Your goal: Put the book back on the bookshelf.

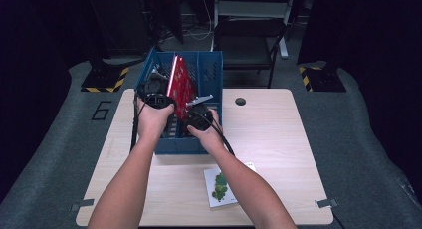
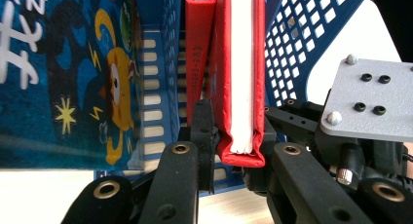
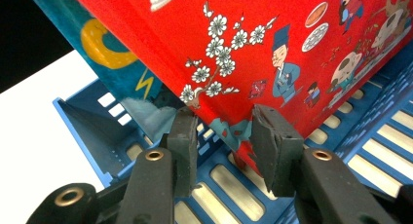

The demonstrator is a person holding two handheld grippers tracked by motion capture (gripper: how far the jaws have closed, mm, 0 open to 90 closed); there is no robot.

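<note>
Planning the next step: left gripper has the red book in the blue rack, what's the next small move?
Probably ease the red book down into its slot: the left gripper clamps its edge, it leans in the blue rack, and the right gripper pads straddle its lower edge.

Glossy red book in a perforated blue plastic rack; matt wooden table.

White booklet near table front edge.

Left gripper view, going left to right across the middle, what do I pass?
Blue picture book cover → blue slotted rack wall → thin red book spine → thick red book clamped in the left claw → blue mesh divider → grey plate.
</note>
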